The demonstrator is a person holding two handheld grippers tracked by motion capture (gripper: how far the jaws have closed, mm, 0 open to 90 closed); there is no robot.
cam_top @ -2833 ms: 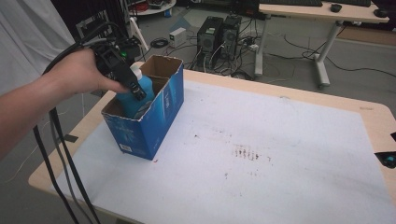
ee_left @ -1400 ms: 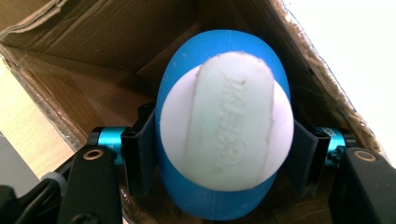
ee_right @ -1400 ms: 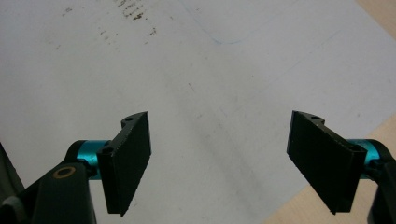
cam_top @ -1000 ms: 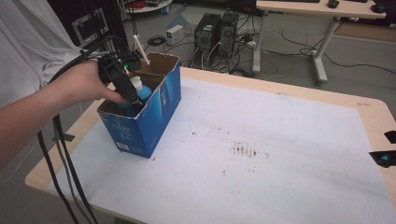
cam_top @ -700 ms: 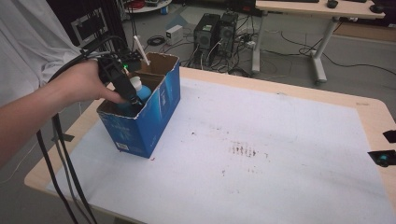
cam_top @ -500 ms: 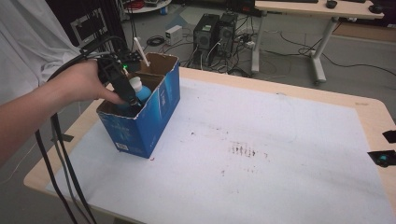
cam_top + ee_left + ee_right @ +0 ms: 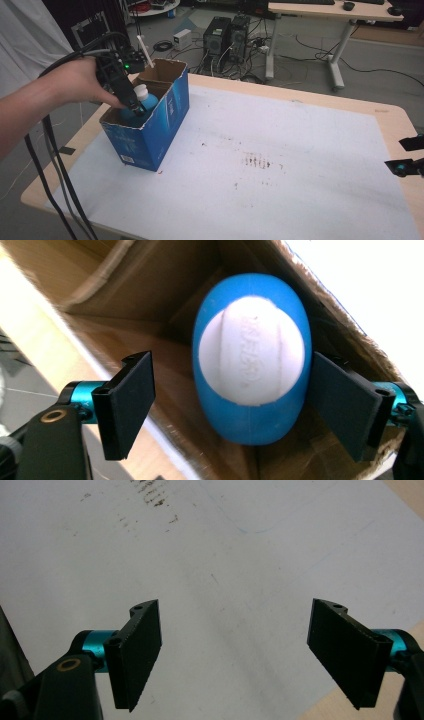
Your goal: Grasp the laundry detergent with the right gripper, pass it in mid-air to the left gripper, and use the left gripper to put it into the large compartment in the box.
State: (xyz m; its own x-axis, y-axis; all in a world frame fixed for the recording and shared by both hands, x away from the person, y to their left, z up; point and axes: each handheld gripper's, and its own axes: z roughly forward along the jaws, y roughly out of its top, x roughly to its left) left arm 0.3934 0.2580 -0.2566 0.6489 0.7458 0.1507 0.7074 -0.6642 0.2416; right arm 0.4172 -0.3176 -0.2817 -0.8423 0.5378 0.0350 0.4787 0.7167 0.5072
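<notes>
Blue bottle (image 7: pixel 250 360) with its white cap (image 7: pixel 251 349) stands inside the blue box (image 7: pixel 150 127) on the bench (image 7: pixel 300 165). Our left gripper (image 7: pixel 232 407) hangs over it, fingers spread; right gripper (image 7: pixel 250 652) also spread. We judge it smooth, rigid plastic, best gripped across its narrower sides.

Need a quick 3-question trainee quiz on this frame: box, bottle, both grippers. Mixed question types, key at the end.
1. True or false: the blue bottle with the white cap stands inside the cardboard box.
2. Multiple choice: the left gripper is A) shut tight on the bottle, B) open with the bottle between its jaws, C) resting on the table away from the box.
3. Short answer: what lies under the right gripper?

Key:
1. True.
2. B; a gap shows on one side, the other jaw sits close against the bottle.
3. The white table cover, with a few dark smudges; the gripper is open.
</notes>
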